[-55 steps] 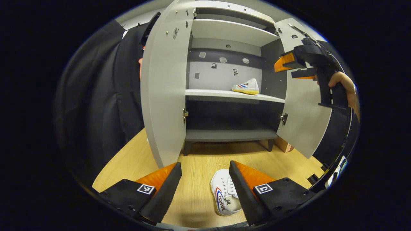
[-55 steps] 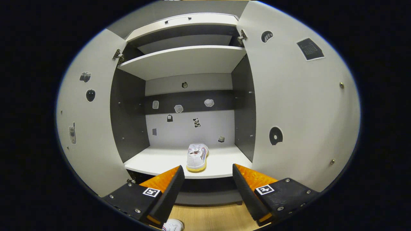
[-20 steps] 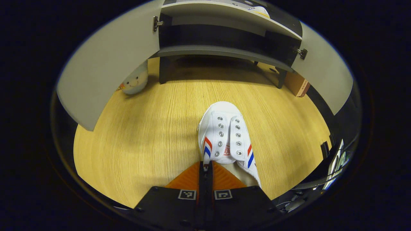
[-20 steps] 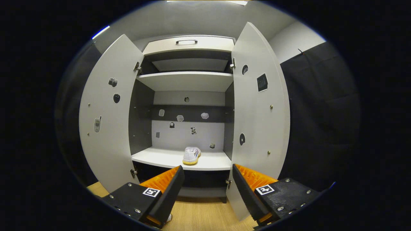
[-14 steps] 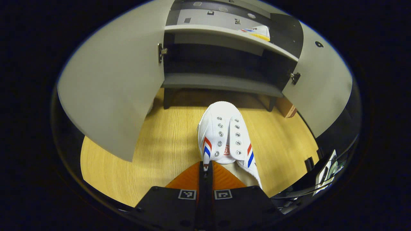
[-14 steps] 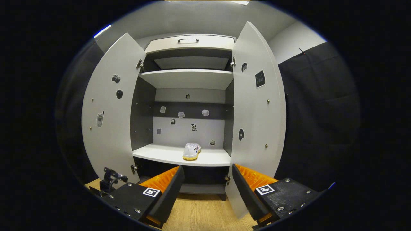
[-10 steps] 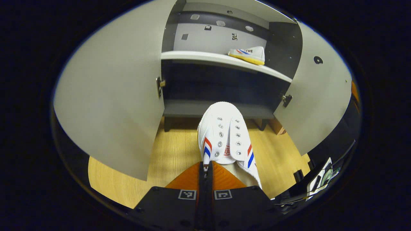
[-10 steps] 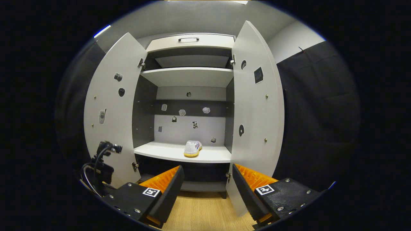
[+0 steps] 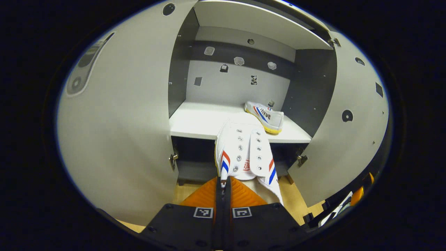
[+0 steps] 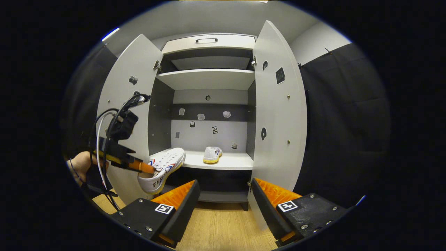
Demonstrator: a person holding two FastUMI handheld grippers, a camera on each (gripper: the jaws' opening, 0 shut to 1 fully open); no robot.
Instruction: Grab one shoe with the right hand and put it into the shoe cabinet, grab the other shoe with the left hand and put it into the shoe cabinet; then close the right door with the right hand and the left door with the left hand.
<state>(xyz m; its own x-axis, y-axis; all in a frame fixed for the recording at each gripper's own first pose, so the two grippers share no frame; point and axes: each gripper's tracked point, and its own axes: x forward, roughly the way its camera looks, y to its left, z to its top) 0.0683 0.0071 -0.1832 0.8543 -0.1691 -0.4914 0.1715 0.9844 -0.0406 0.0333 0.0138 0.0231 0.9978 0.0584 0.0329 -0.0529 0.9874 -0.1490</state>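
Both doors of our shoe cabinet (image 10: 209, 80) stand wide open, and one white shoe (image 10: 212, 154) already sits on its middle shelf (image 9: 198, 120), toward the right wall. We hold the second shoe (image 9: 244, 153) pinched by its collar in our left gripper (image 9: 223, 181), raised just in front of that shelf's edge. Our right gripper (image 10: 223, 202) hangs back from the cabinet with its fingers spread wide on nothing.
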